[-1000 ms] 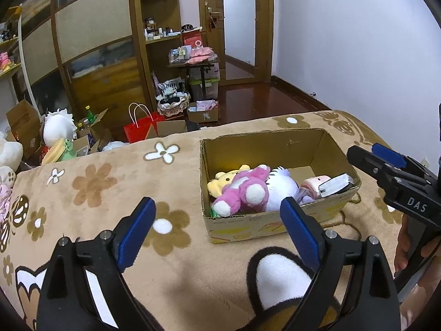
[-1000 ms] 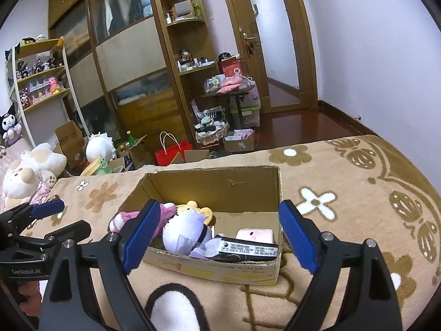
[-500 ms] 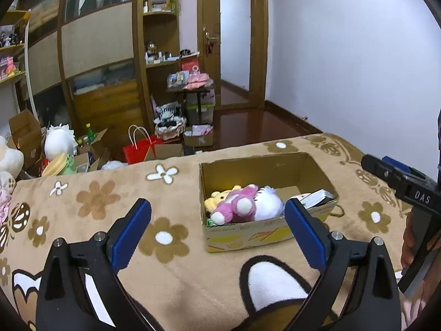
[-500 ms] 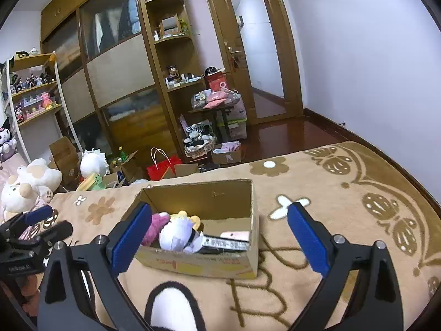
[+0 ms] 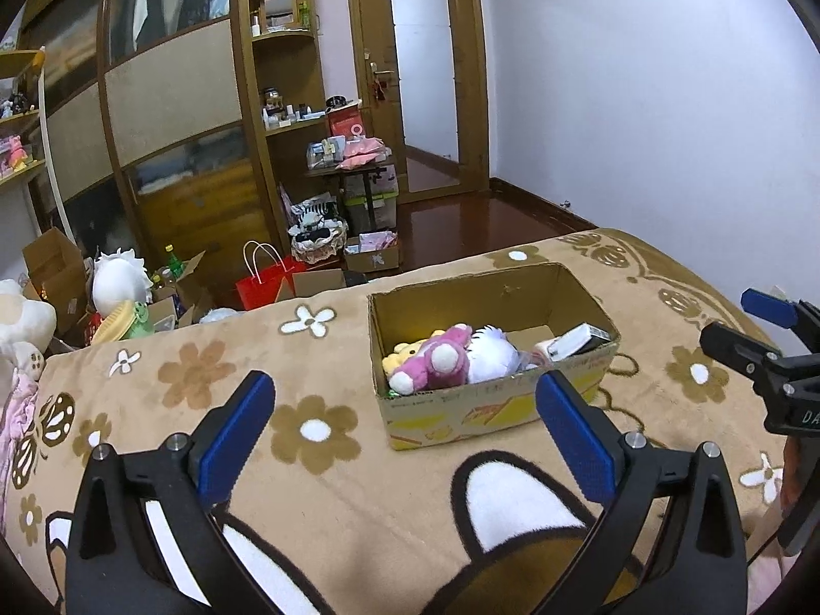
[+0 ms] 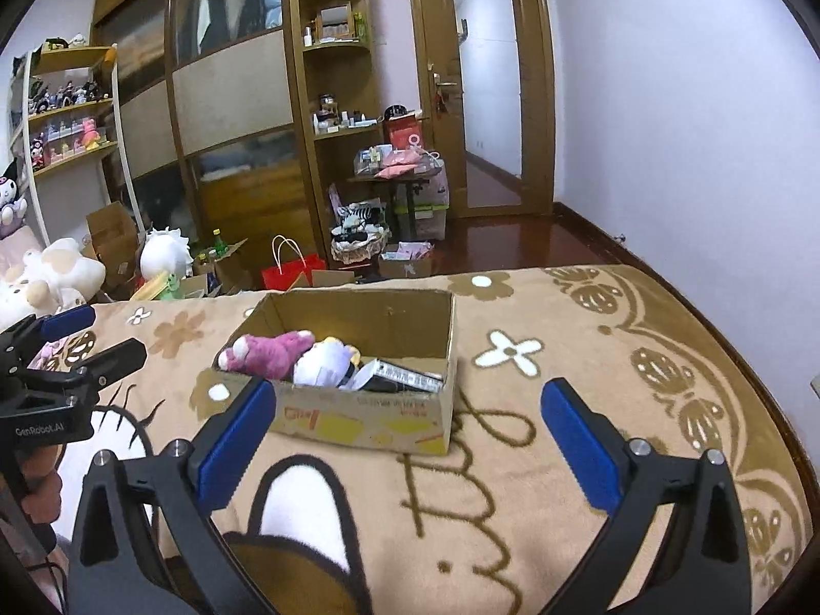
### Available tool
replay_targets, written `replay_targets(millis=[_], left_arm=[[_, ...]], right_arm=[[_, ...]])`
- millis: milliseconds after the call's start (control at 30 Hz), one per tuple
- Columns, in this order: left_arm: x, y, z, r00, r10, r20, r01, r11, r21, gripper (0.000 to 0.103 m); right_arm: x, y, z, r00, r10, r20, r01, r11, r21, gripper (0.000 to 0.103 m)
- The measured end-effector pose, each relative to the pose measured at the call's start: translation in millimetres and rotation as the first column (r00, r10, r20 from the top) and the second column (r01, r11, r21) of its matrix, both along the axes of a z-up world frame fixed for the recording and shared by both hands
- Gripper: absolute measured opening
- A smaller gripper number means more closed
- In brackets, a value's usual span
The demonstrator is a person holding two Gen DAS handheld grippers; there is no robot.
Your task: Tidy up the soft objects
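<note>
An open cardboard box [image 5: 492, 415] [image 6: 359, 415] sits on the tan flowered blanket [image 5: 205, 374]. Inside lie a pink plush [image 5: 435, 359] [image 6: 271, 353], a white plush [image 5: 492, 353] [image 6: 323, 364], a yellow plush [image 5: 405, 353] and a flat black-and-white pack [image 5: 574, 341]. My left gripper [image 5: 402, 382] hovers short of the box's left side, its jaws opening with nothing between them. My right gripper [image 6: 408, 392] hangs before the box's right side, open and empty. Each gripper also shows at the edge of the other's view.
The blanket ends behind the box; beyond it the floor holds a red bag [image 5: 266, 282], cardboard boxes and a low table. Large plush toys [image 6: 56, 266] pile up at the far left. A wardrobe and a door stand at the back.
Both grippers have drawn back and risen from the box, which now looks smaller and farther. Both pairs of jaws have spread a little wider. The box's contents have not moved.
</note>
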State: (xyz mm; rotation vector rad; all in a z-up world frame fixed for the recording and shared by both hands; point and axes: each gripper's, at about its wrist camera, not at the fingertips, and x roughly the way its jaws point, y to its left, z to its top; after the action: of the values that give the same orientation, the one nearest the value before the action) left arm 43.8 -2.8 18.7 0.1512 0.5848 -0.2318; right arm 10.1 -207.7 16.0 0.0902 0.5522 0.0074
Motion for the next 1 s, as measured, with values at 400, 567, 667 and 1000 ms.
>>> replay_targets(millis=[400,567,667,1000], left_arm=[[-11.5,-4.5,3.1,1.000,-0.007,0.031,0.006,0.999,0.042,0.101],[-11.4,-5.7,2.2,1.000,0.001,0.030,-0.002,0.999,0.043,0.101],[-10.3,-5.9,1.6,1.000,0.006,0.028,-0.007,0.999,0.038,0.101],[-7.7,-7.0,0.3,1.000,0.006,0.029,-0.007,0.999,0.045,0.101]], right_arm=[[-14.5,-9.1,-1.5,0.999,-0.048,-0.008,0.048,0.998,0.047,0.103],[-13.3,-11.3,-2.3,0.998,-0.054,-0.013,0.055,0.997,0.058,0.103],[-12.8,-11.7,-2.7,0.998,-0.056,-0.015,0.056,0.997,0.059,0.103],[-11.5,-14.2,-3.2,0.998,-0.067,-0.013,0.068,0.995,0.067,0.103]])
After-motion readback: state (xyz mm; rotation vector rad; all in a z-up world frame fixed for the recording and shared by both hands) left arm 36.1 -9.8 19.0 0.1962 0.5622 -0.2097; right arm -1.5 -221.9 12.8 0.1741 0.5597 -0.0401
